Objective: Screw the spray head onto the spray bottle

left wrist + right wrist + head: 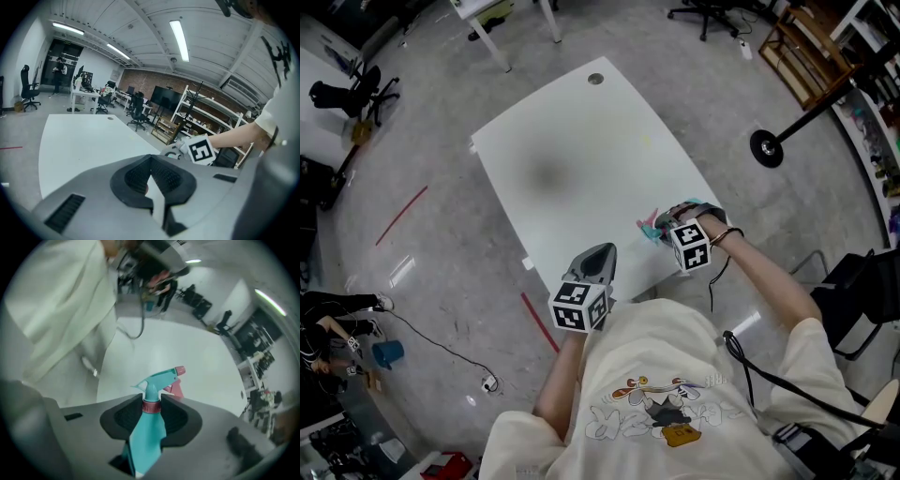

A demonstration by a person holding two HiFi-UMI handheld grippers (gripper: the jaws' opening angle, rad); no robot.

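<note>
Surface: a white rectangular table with rounded corners (581,159), its top bare, with a round cable hole (595,79) at its 12 o'clock end. It stands on a glossy grey concrete floor (441,244) marked with red tape strips (401,215). A black pole stand on a round base (767,148) is off the table's 3 o'clock side, and black office chairs (712,11) sit further back.

Obscured: in the head view the teal plastic spray bottle (146,441) is mostly covered by the right gripper (150,420) and the hand on it; only a teal and pink sliver shows. The bottle's base is cut off in the right gripper view, so whether it rests on the table cannot be told. How tight the teal spray head with pink nozzle and trigger (157,379) sits on its pink collar cannot be judged.

Grippers: the right gripper, at the table's 4 o'clock edge, pinches the bottle's shoulders just below the collar, spray head uppermost. The left gripper (150,177), at 6 o'clock, has its jaws pressed together with nothing between them.
</note>
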